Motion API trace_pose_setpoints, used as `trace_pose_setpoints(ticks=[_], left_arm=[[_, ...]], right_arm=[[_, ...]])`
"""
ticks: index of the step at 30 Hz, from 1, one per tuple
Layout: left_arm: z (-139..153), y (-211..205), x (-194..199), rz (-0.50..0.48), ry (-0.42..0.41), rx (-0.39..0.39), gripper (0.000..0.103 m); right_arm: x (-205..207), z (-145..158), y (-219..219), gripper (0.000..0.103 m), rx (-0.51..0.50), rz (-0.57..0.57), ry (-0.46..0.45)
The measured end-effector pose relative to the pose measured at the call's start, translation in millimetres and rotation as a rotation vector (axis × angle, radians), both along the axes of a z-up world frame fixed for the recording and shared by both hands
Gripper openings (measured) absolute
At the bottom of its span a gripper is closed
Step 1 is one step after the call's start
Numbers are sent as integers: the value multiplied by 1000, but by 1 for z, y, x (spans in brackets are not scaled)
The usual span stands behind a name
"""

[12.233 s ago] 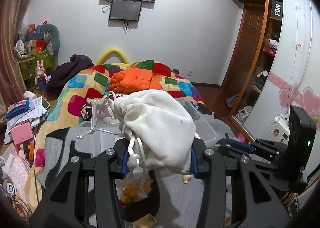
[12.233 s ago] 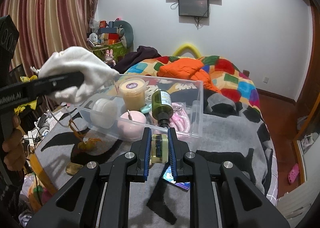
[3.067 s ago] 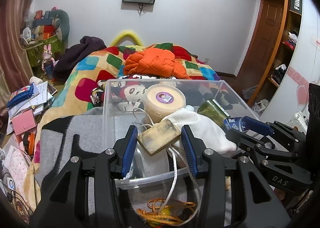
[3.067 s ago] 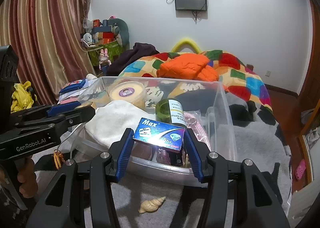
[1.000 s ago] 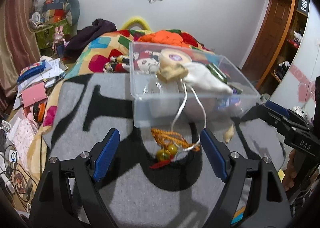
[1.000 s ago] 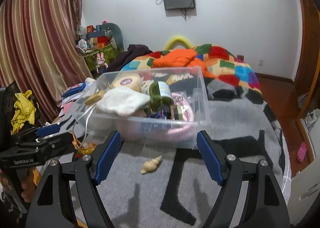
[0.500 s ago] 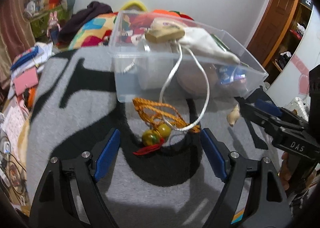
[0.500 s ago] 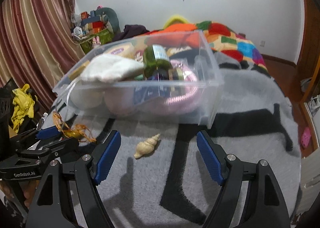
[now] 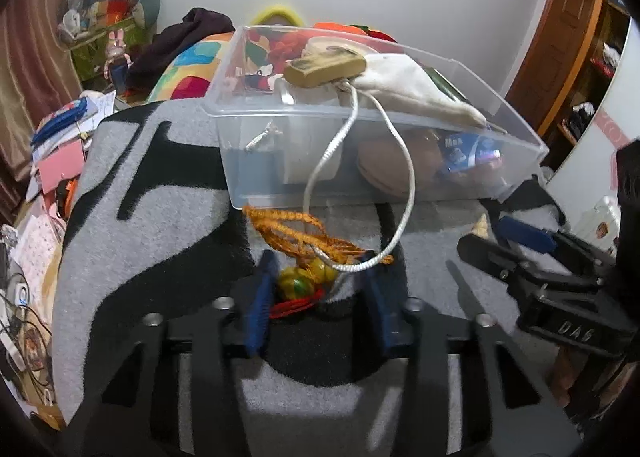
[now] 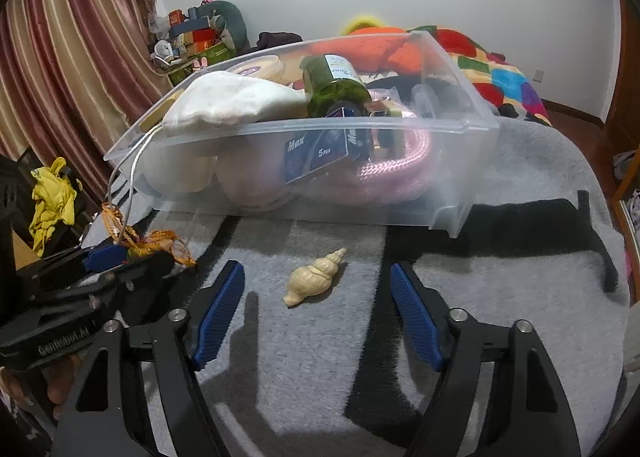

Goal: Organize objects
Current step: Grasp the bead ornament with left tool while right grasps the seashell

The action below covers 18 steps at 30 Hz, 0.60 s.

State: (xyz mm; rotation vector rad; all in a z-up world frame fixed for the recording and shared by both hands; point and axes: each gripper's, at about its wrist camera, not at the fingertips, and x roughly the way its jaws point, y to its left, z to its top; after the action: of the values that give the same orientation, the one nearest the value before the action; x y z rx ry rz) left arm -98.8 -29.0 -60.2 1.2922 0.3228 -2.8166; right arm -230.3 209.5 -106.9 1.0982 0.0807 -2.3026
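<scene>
Down at the blanket [image 9: 152, 217], the left gripper [image 9: 318, 293] was closing its jaws around the beads [image 9: 306, 281] of an orange cord charm [image 9: 304, 233], though whether the pads yet pressed them could not be told. A good lift would take the beads alone, since the white drawstring [image 9: 400, 225] of the cloth bag [image 9: 408, 91] looped between the same jaws and could drag the bag out of the bin [image 9: 256, 161]. Beside it, the right gripper [image 10: 316, 321] was narrowing, still wide, around the seashell [image 10: 316, 277], which lay untouched just before the bin; squaring up across its middle would help. Farther off, the bin already held a green bottle [image 10: 338, 87] and pink rope [image 10: 396, 169].
</scene>
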Motion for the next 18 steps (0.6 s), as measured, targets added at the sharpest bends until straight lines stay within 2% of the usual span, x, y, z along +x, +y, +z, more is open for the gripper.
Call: trace_pose_setpoints(ticks=[2, 5, 11, 14, 16, 18], left_arm=[[-1, -2, -1, 0, 0, 15, 30], [-1, 1, 1, -1, 11, -3, 30], [-1, 8, 3, -12, 22, -23, 29], [-1, 4, 5, -3, 25, 8, 29], [0, 1, 7, -2, 26, 25, 29], [0, 0, 9, 1, 27, 33, 29]], right_arm=[[2, 0, -3, 63, 13, 5, 12], [4, 0, -6, 58, 33, 10, 25], [8, 0, -9, 41, 51, 28, 46], [8, 0, -9, 33, 53, 29, 52], [7, 1, -9, 24, 51, 29, 50], [7, 1, -7, 24, 37, 32, 41]])
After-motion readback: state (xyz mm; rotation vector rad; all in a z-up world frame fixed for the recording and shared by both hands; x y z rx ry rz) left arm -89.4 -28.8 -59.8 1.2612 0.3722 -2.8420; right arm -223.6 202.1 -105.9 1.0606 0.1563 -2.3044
